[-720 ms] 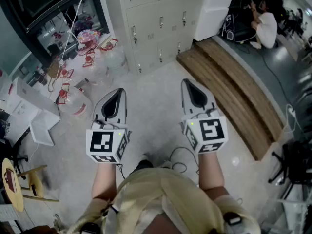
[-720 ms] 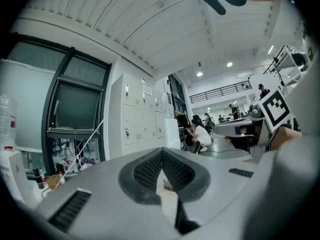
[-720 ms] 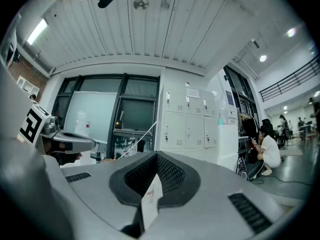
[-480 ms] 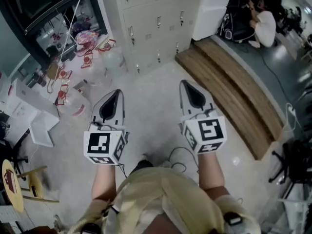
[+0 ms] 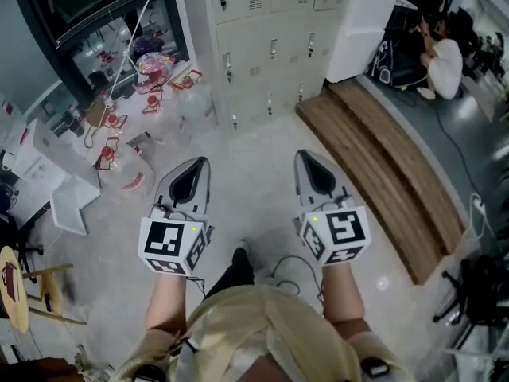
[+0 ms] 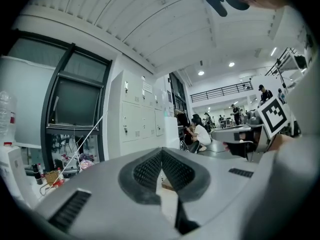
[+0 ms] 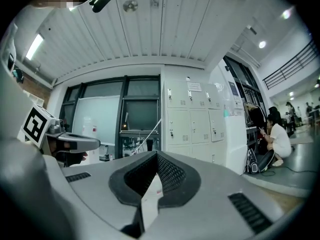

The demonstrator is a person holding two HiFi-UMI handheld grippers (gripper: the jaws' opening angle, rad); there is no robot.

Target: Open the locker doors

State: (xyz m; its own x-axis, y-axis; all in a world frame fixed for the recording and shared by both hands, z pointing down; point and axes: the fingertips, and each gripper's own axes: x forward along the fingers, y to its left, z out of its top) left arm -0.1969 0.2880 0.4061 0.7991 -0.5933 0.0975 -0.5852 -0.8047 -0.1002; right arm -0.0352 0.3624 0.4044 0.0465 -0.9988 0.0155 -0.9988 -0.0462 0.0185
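Since our left gripper [image 5: 203, 161] and right gripper [image 5: 301, 154] are both clenched empty and the lockers [image 5: 270, 22] sit well off at 12 o'clock, we're only approaching, so next is probably reaching a door latch [image 5: 227, 60].

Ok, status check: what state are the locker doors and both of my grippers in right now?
Pale grey metal locker doors: all the visible ones shut, untouched.
Left gripper: jaws together, nothing between them, held short of the lockers.
Right gripper: jaws together, nothing between them, held short of the lockers.
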